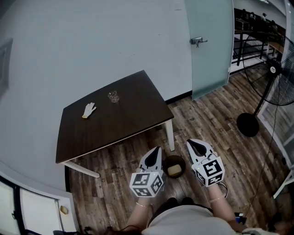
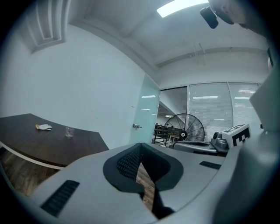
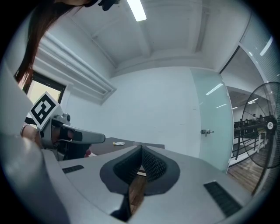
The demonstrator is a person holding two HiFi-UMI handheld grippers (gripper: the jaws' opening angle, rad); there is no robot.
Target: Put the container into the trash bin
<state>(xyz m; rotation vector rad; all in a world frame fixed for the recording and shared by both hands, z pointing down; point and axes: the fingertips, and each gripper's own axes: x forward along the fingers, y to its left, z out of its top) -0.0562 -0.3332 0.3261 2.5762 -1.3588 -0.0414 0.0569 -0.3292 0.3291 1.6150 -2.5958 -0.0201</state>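
Only head view catches trash bin (image 1: 175,166), between left gripper (image 1: 158,148) and right gripper (image 1: 191,143); glass (image 1: 113,97) on table (image 1: 133,120) at 11 o'clock. Both sets of jaws pinched together, nothing held.

An office-like room: frosted glass door (image 1: 209,46) with metal handle, wood-plank floor (image 1: 206,124), dark brown rectangular surface (image 1: 124,114) on white legs, slatted window blinds (image 2: 208,109), black pedestal fan (image 1: 275,78), ceiling strip light (image 3: 137,9).

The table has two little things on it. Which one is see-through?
The small glass container, standing upright. The other thing, the glove left of it, is white and lies flat.
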